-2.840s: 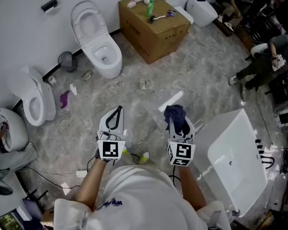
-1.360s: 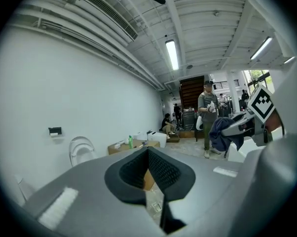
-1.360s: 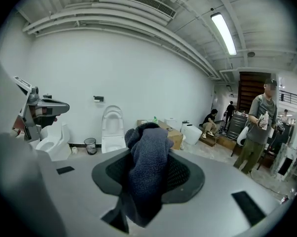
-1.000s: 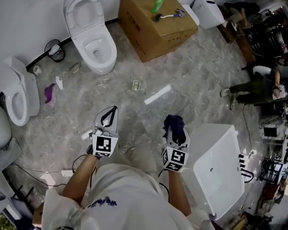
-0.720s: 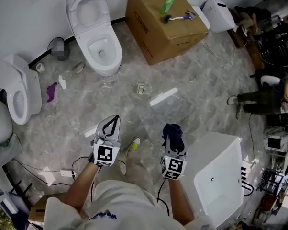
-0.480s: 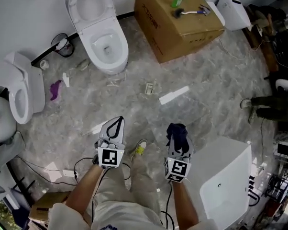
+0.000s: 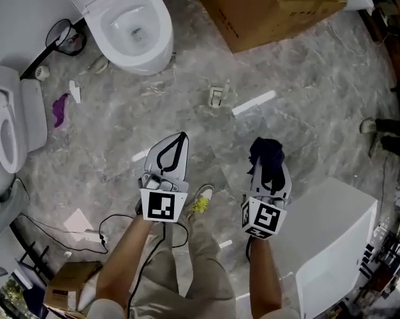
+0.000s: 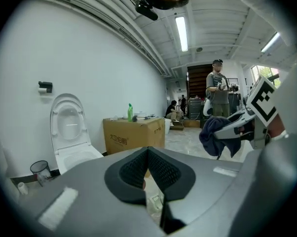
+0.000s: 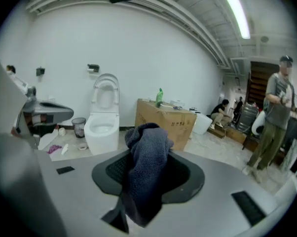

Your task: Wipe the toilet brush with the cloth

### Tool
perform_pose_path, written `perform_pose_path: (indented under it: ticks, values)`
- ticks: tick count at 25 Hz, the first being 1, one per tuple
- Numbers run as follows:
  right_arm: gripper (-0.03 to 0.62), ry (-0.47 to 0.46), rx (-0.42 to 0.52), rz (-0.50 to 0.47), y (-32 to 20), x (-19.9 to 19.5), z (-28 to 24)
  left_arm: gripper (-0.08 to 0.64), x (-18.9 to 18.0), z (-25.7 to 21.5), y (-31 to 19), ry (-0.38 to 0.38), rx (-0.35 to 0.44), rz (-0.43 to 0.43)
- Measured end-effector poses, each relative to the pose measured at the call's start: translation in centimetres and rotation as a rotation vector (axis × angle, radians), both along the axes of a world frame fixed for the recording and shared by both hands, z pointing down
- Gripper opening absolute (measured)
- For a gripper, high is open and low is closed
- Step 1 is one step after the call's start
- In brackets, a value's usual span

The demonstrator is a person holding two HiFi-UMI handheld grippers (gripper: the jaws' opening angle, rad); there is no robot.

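Marbled grey floor (image 7: 313, 78); box (image 7: 273, 8) carries a green bottle (image 9: 159, 96). Right gripper (image 7: 265, 168) clamps a dark blue, crumpled cloth (image 7: 267, 157); left gripper (image 7: 180, 138) jaws meet, empty.

Dark navy-blue cloth (image 9: 146, 168), white toilet (image 7: 129, 24)

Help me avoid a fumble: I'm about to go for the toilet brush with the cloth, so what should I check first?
1. Cloth gripped by right gripper: ok, jaws closed on it.
2. Left gripper free: ok, jaws together, nothing between them.
3. Toilet brush in sight: cannot tell, no view shows it clearly.
4. Floor toward cardboard box: not ok, a white strip lies in the way.
5. Black cable on the floor by the feet: not ok, likely a trip risk.
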State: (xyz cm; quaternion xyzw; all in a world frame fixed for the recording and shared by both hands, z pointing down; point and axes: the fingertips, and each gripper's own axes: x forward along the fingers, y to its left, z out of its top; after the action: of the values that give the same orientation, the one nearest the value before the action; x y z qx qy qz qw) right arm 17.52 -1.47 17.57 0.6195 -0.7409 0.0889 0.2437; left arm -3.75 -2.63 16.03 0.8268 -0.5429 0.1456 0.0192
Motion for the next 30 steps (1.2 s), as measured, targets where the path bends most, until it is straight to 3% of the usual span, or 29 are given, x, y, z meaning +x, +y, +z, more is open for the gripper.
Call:
perform_pose_path:
  ticks: [3,9,13,16,18,21,26,30]
  values:
    - [0.158,-0.073,0.008,0.029,-0.3,-1.0,5.1,0.0,-0.3,5.4,-0.4,-0.021,-0.01,-0.032]
    - [0.158,0.023,0.099,0.05,-3.5,-0.8,14.2,0.0,-0.8,15.1,-2.5,0.029,-0.002,-0.076]
    - [0.156,0.074,0.186,-0.034,-8.7,-1.1,18.6,0.0,-0.7,19.5,-5.5,0.009,0.057,0.002]
    - [0.156,0.143,0.268,-0.083,-12.3,-1.2,21.0,0.0,-0.4,22.9,-7.5,0.106,0.054,-0.004]
    - [0.156,0.158,0.266,-0.146,-13.6,-1.5,23.1,0.0,-0.2,25.1,-8.8,0.124,0.05,-0.013]
    - [0.156,0.155,0.222,-0.268,-15.4,-1.9,24.9,0.0,0.6,26.7,-11.4,0.139,0.056,-0.004]
    - [0.156,0.316,0.354,-0.248,-18.1,-1.2,22.4,0.0,2.8,26.1,-14.3,0.105,0.158,0.094]
    - [0.156,0.453,0.422,-0.248,-18.8,0.3,22.5,0.0,3.5,25.8,-14.6,0.133,0.191,0.119]
